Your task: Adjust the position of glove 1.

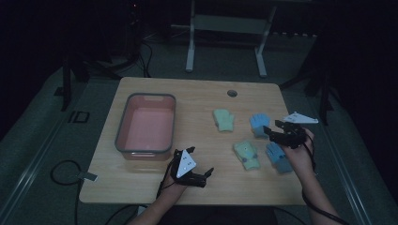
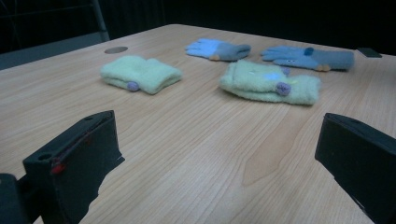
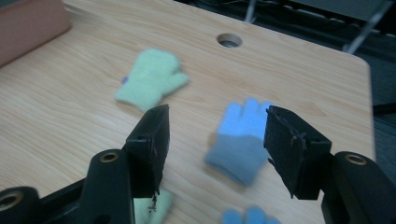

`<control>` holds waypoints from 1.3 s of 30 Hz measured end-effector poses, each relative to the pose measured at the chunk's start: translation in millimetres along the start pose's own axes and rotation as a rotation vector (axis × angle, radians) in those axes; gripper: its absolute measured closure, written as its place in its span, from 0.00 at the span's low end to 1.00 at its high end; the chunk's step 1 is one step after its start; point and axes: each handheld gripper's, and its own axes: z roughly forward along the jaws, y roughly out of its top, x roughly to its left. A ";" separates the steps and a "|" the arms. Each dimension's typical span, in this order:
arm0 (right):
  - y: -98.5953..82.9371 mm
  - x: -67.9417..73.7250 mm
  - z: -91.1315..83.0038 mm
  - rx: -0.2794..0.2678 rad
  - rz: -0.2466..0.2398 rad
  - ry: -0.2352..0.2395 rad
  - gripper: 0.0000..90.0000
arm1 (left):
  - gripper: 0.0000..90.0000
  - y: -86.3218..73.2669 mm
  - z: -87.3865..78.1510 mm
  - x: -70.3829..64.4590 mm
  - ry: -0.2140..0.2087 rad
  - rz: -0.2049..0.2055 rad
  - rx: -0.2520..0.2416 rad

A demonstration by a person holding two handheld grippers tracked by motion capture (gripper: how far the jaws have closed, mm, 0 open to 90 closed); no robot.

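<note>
Hidden or dim: the room beyond your table (image 1: 141,183) is nearly black, so what stands behind it is hard to read. In your right gripper view a green glove at the bottom edge and a blue one beside it are cut off.
Left gripper (image 1: 199,177): you hold it low over the near edge of the table, jaws spread wide and holding nothing, aimed toward the gloves.
Near green glove (image 2: 271,83): it lies flat, well ahead of your left gripper and a little to the right of its line, with a purple button on its cuff.
Near blue glove (image 1: 279,157): it lies just beside your right hand (image 1: 300,157), next to the near green glove; your wrist covers part of its edge.
Right gripper (image 1: 271,132): jaws parted, nothing between them, hanging above the far blue glove.
Far blue glove (image 3: 243,140): it lies flat on the wood, framed between your right jaws but below them, untouched; it looks blurred.
Far green glove (image 3: 152,79): alone, apart from the others, toward the cable hole (image 3: 229,40).
Pink bin (image 1: 146,124): on the left of the table, well apart from every glove.
</note>
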 end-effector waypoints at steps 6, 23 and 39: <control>10.4 8.4 17.1 0.021 -0.027 0.025 0.41 | 0.00 0.0 -0.1 0.3 0.000 -0.003 0.000; 36.7 28.7 73.9 0.073 -0.070 0.135 0.48 | 0.00 -0.1 -0.2 0.4 -0.003 -0.002 -0.001; 44.2 42.6 146.8 0.162 -0.063 0.181 0.56 | 0.00 -0.1 -0.4 0.5 -0.007 -0.001 -0.002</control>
